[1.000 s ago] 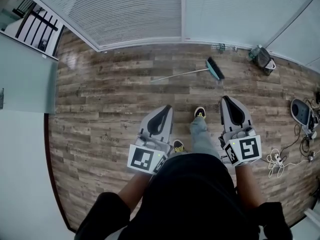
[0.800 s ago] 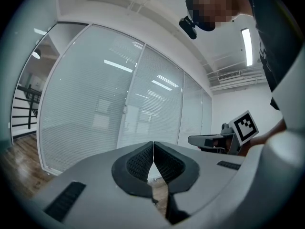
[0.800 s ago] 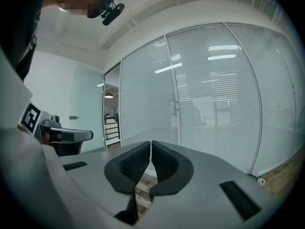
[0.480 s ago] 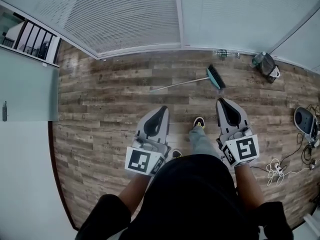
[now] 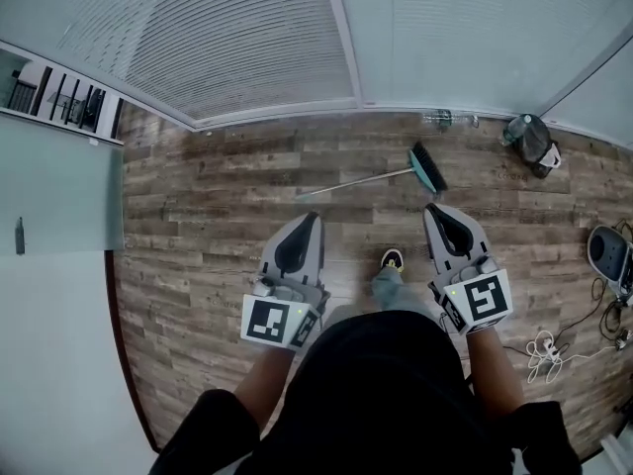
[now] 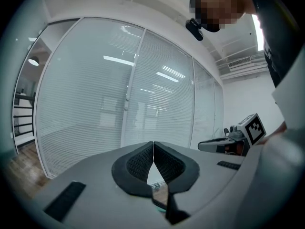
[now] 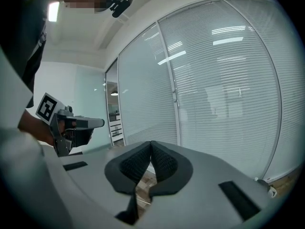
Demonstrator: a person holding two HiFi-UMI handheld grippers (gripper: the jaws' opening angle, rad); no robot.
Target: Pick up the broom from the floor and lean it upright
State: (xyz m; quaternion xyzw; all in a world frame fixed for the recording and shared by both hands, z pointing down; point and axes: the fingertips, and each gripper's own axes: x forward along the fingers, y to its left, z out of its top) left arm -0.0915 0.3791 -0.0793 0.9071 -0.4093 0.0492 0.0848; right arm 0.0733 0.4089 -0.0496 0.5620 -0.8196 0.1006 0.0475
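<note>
Broom (image 5: 376, 178) lying ahead of left tongs (image 5: 311, 218), right tongs (image 5: 433, 210); both closed, empty.

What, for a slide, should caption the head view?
Both shut, left gripper and right gripper face a broom lying on the floor.

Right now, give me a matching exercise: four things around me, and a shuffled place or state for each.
1. broom
2. left gripper
3. dark bag
4. white cables

A. jaws shut, nothing between them
B. by the wall, far right
C. lying flat on the floor ahead
D. tangled on the floor near the person's right side

Pairs: 1-C, 2-A, 3-B, 4-D
</note>
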